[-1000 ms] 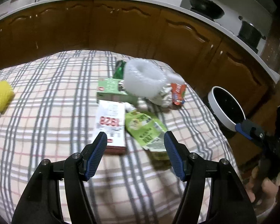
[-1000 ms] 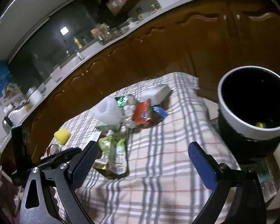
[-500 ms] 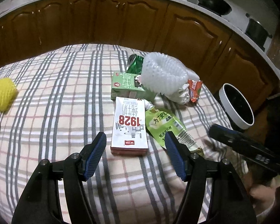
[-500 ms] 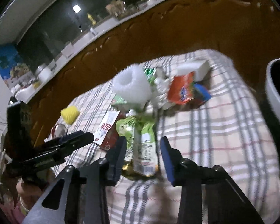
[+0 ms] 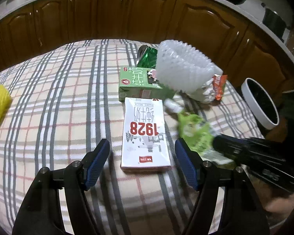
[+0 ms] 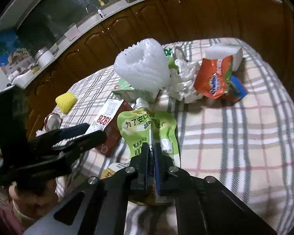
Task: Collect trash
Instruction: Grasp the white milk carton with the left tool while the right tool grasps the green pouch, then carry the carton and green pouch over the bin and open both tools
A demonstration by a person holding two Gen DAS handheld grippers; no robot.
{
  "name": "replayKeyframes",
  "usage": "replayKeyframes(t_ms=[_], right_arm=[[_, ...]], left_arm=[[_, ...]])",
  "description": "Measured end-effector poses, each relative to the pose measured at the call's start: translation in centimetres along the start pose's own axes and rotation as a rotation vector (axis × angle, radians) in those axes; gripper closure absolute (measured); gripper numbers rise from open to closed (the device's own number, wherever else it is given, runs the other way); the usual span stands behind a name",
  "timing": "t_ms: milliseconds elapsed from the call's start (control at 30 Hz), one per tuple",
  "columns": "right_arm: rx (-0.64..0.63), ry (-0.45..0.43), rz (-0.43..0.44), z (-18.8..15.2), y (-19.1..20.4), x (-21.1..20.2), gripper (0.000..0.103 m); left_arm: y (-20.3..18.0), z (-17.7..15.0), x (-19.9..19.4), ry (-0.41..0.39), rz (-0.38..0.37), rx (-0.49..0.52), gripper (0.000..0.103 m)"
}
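Trash lies heaped on the plaid-covered counter [image 5: 49,101], and the coming moves turn on two pieces at the near edge of the heap. The white carton marked 1928 [image 5: 145,135] lies flat, straight ahead of the left hand-held gripper [image 5: 142,162], its long axis running away from the gripper along the line the fingers point. The blue pads stand apart and are opening, one on each side of the carton's near end without touching it; nothing is pressed between them. The left hand tilts steeply down toward the cloth.

Just to the right of the carton lies the green spouted pouch [image 6: 147,129], its spout pointing away toward the white foam net [image 6: 143,68]. The right hand-held gripper [image 6: 151,152] is pinched together on the pouch's near lower part, pitched down at it. The right hand is plainly the nearer one to the white-rimmed bin [image 5: 260,103], which stands beyond the counter's right edge, so carrying the pouch there looks like the next step.
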State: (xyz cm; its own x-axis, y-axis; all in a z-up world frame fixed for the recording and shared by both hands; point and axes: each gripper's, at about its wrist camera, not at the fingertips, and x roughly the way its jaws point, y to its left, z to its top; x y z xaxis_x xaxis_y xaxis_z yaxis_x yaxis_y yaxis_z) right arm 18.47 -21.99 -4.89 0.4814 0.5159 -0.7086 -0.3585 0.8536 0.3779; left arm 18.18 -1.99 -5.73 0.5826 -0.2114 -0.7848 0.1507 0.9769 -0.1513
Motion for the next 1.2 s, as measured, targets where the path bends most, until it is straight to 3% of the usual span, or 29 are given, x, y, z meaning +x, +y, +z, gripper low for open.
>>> replayKeyframes(t_ms=[67, 167, 333, 467, 600, 700, 967, 1200], right_arm=[[0.005, -0.014, -0.01, -0.4, -0.4, -0.9, 0.098], [0.027, -0.037, -0.032, -0.7, -1.7, -2.6, 0.099], [0.053, -0.027, -0.066, -1.0, -3.4, -3.4, 0.097], [0.045, -0.015, -0.073, -0.6, -3.3, -2.5, 0.09], [0.015, -0.011, -0.09, -0.2, -2.8, -1.3, 0.09], [-0.011, -0.014, -0.11, -0.1, -2.5, -1.6, 0.097], [0.038, -0.115, -0.101, -1.3, -3.7, -6.7, 0.098], [0.102, -0.198, -0.154, -2.1, -6.8, -11.4, 0.099]], left_arm=[[0.0, 0.1, 0.5, 0.002, 0.008, -0.001, 0.035], [-0.2, 0.1, 1.1, 0.008, -0.006, 0.005, 0.056], [-0.7, 0.1, 1.0, -0.005, -0.007, 0.033, 0.057], [-0.8, -0.1, 0.9, 0.002, -0.013, 0.042, 0.057], [-0.9, -0.1, 1.1, 0.012, -0.012, 0.043, 0.056], [-1.3, -0.1, 0.9, 0.003, -0.001, 0.051, 0.057], [-5.3, -0.3, -1.5, -0.036, -0.11, 0.102, 0.057], [-9.8, 0.3, -2.2, -0.046, -0.194, 0.159, 0.057]])
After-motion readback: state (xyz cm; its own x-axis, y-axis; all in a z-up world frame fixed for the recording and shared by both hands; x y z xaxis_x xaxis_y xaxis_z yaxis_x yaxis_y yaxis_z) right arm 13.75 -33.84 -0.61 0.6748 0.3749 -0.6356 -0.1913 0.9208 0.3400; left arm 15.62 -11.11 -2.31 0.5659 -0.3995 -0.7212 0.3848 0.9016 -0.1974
